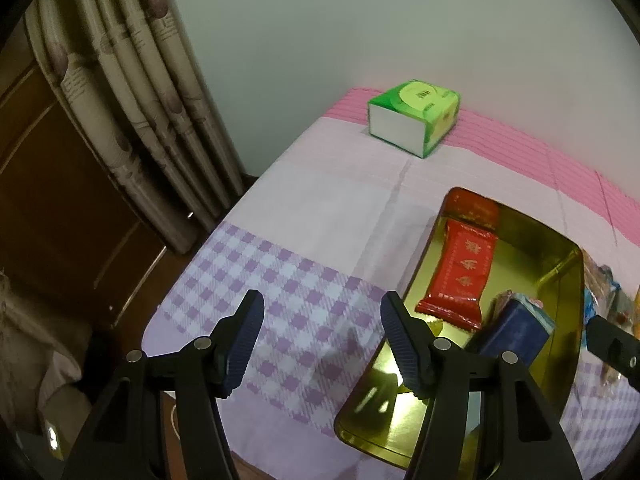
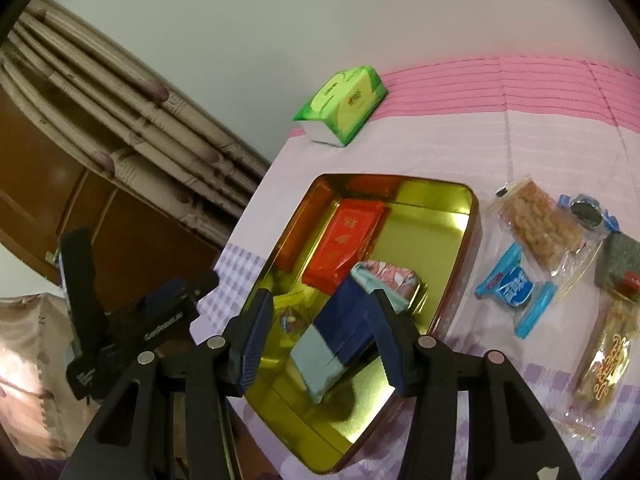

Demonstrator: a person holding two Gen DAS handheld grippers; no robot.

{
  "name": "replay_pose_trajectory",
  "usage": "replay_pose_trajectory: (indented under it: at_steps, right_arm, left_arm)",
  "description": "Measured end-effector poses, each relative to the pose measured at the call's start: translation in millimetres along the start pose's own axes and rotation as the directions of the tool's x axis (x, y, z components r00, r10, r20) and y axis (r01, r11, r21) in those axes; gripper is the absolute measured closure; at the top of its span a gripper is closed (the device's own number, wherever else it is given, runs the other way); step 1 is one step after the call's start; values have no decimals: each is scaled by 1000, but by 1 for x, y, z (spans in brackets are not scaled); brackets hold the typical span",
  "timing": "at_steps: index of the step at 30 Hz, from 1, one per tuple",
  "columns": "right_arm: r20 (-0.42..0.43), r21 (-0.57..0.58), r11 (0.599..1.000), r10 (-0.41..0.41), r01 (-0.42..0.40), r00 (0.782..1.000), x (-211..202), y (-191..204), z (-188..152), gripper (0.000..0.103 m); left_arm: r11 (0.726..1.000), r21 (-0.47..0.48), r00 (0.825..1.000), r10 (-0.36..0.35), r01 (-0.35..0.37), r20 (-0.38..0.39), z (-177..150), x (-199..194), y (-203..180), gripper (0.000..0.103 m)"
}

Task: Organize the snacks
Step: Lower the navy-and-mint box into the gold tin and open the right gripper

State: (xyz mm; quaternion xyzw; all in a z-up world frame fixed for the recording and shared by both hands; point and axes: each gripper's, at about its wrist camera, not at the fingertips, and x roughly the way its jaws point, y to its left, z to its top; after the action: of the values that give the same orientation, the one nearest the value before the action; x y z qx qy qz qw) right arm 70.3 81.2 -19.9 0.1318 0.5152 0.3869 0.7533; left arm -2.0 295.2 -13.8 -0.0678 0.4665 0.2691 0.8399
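Two grippers over a gold tin [image 2: 460, 216]: left gripper [image 1: 322, 344] gapes empty at its 9 o'clock edge, right gripper [image 2: 320, 344] apparently (view blurred) clasps a blue packet [image 2: 340, 328] inside, red packet [image 2: 344, 244] at 12 o'clock.

Tin [image 2: 470, 236]: gold metal, mirror-glossy inside, reflecting the packets in it.
Red wrapper [image 1: 460, 270]: shiny plastic film, crimped ends.
Blue packet [image 2: 340, 320]: smooth, fairly matt wrap.
Tablecloth [image 1: 304, 200]: matt woven cloth, creased, ribbed pink band along the far edge.
Tissue pack [image 1: 416, 114]: glossy green plastic film.
Gripper pads [image 1: 248, 336]: dark blue, ribbed, rubbery.
Curtain [image 1: 132, 92]: matt fabric.
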Motion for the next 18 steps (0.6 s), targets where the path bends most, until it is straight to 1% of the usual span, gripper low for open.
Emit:
replay_pose_trajectory:
  at_steps: [4,7,9,13,18]
  right_arm:
    - [10,3,1000,2,-2,1000,-4,0,-7,52]
    - [24,3,1000,2,-2,1000,-8,0,-11,48]
    - [36,2,1000,-5,5,999,-14,-1,-15,44]
    - [63,9,1000,-13,12,998,-28,-5,-24,40]
    - [97,20,998,-54,53,994,-50,-18,-39,35]
  left_arm:
    - [1000,27,1000,-5,5,19,-2,-6,-6,42]
    - [999,37,999,-4,3,33,-2,-9,-8,41]
    - [999,41,999,-9,8,36,-3,-11,-9,41]
    - [999,46,999,-17,15,39,-3,-13,-12,41]
    - [998,61,998,-17,14,52,-5,-18,-16,41]
